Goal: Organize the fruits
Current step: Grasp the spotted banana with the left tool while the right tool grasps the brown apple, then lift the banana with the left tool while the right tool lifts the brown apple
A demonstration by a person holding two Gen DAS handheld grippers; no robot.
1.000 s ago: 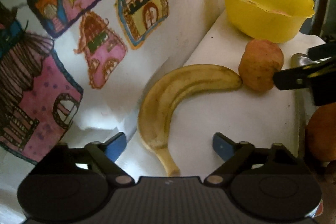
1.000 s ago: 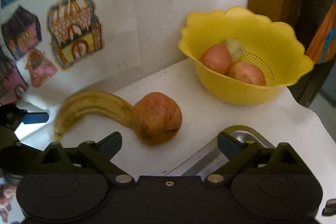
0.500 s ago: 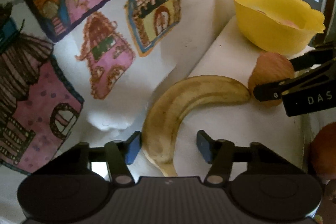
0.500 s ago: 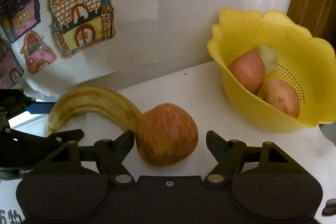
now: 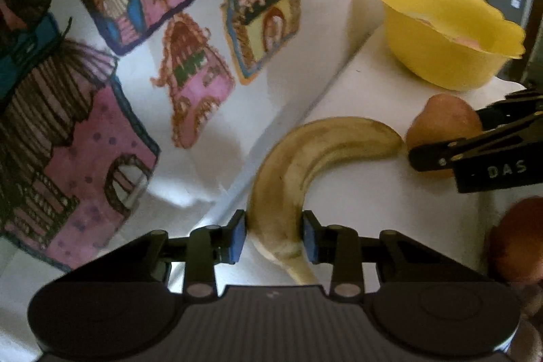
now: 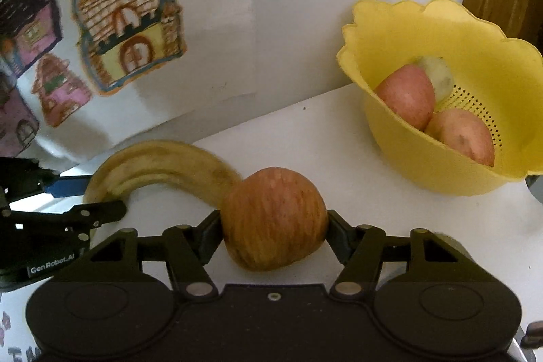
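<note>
- Black plastic makes up both hand-held tools, and each is tilted steeply down toward the white counter (image 6: 356, 145).
- The left gripper (image 5: 274, 236) is closing, with its 2 blue pads (image 5: 237, 234) touching both sides of the banana (image 5: 305, 155) near the stem end.
- The right gripper (image 6: 274, 231) is also closing, and its 2 black fingers (image 6: 208, 233) touch the left and right flanks of the apple (image 6: 274, 219) on the counter.
- In the left wrist view the right tool enters from the right edge, its finger lying across the apple (image 5: 441, 121), and white letters "DAS" can be read on its body.
- In the right wrist view the left tool (image 6: 81, 202) sits at the left edge, and the label on it reads "GenRobot.AI".
- The banana (image 6: 163, 162) lies flat on the counter in a curve: its stem end points toward the left tool, and its long axis bends round until the blunt tip touches or nearly touches the apple.
- The apple rests just in front of the banana tip, near the counter's front.
- A yellow scalloped colander (image 6: 407, 165) stands at the far right of the counter, well apart from the gripped apple, and holds 2 reddish apples (image 6: 407, 94) and a paler greenish fruit (image 6: 437, 78).
- Coloured drawings of houses (image 6: 125, 19) hang on the white wall behind the counter.
- A round orange-brown fruit (image 5: 519, 240) shows at the right edge of the left wrist view.
</note>
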